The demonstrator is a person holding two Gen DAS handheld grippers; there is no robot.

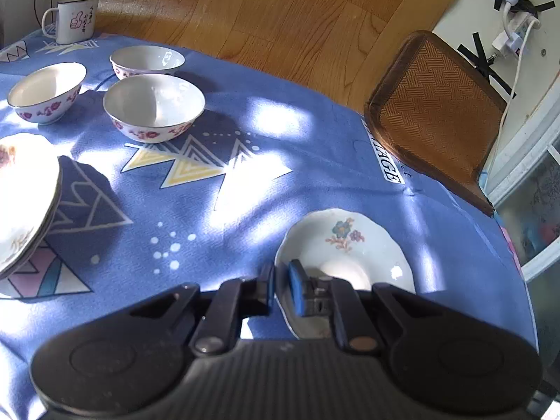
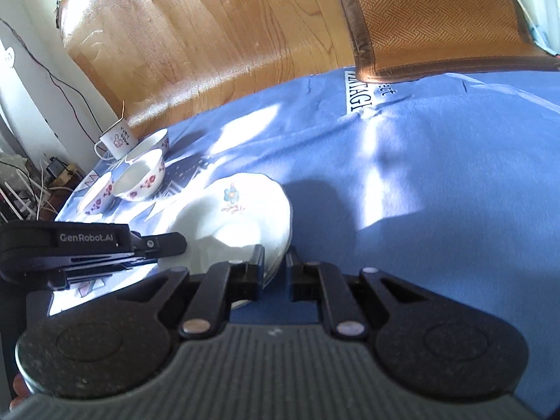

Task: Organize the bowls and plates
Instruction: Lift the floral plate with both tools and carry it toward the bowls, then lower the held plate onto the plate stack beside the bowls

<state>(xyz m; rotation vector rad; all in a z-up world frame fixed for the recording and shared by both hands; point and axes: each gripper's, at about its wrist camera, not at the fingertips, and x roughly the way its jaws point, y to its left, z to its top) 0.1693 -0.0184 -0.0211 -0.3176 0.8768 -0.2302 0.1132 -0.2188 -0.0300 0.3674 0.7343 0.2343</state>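
Note:
A white flowered plate (image 1: 344, 245) lies on the blue tablecloth (image 1: 245, 182). My left gripper (image 1: 280, 285) has its jaws closed on the plate's left rim. In the right wrist view the same plate (image 2: 241, 210) has its right rim between the jaws of my right gripper (image 2: 276, 266), which stand narrowly apart around it. The left gripper (image 2: 105, 248) shows there at the plate's left side. Three flowered bowls (image 1: 154, 105), (image 1: 47, 91), (image 1: 147, 59) stand separately at the far left. A stack of plates (image 1: 24, 203) sits at the left edge.
A white enamel mug (image 1: 75, 19) with a stick in it stands at the table's far corner. A woven brown chair seat (image 1: 437, 112) butts against the table's far right edge. Wooden floor lies beyond. Cables and a power strip (image 1: 514, 24) are on the wall.

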